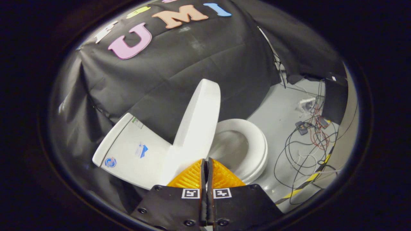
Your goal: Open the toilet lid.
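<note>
Gripper: the two orange ribbed fingers are pressed together, tip to tip, nothing visible between them. Clenched on nothing.

Just ahead of the fingertips: the toilet lid, white, raised on edge and standing nearly upright. Its lower end sits right at the fingertips; whether they touch it cannot be told. The lid rises from there toward the black cloth wall.

To one side of the lid: the tank, white, with a flat top and small stickers on it. It backs onto the cloth wall.

To the other side of the lid: the seat, white, ring-shaped, lying flat over the bowl. The bowl is uncovered; part of the seat ring is hidden behind the fingers.

Beyond the seat: grey floor. A tangle of cables, black, white and red, lies on it well apart from the toilet, along with a small dark box. A yellow-and-black striped tape runs across the floor near the cables. A dark panel stands at the far edge of the floor.

Nothing stands between the fingers and the lid.
</note>
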{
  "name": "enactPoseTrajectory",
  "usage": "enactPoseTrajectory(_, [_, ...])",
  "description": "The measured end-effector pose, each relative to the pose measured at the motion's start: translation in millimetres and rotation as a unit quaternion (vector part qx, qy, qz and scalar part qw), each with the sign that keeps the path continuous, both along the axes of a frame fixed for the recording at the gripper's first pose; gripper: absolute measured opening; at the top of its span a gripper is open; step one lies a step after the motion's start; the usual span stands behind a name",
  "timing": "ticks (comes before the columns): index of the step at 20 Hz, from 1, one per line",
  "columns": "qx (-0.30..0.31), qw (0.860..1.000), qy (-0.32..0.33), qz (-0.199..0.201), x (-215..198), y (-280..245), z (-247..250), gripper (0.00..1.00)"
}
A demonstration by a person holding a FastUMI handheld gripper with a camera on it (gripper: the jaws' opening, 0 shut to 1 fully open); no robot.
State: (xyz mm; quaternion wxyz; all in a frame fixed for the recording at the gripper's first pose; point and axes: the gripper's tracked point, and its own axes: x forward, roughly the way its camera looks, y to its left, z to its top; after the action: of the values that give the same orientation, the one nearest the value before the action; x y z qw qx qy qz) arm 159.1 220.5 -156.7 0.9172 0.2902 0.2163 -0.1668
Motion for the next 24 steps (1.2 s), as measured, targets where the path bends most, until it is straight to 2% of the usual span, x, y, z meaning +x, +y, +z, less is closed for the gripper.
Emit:
enactPoseTrajectory(10, [-0.075,0.997,0.009,-0.002,5.6,15.1,26.0,0.01])
enactPoseTrajectory(18, [-0.130,0.991,0.014,0.013,11.4,28.2,41.7,0.01])
enactPoseTrajectory(24, [-0.148,0.989,0.014,0.016,15.7,38.3,51.7,0.01])
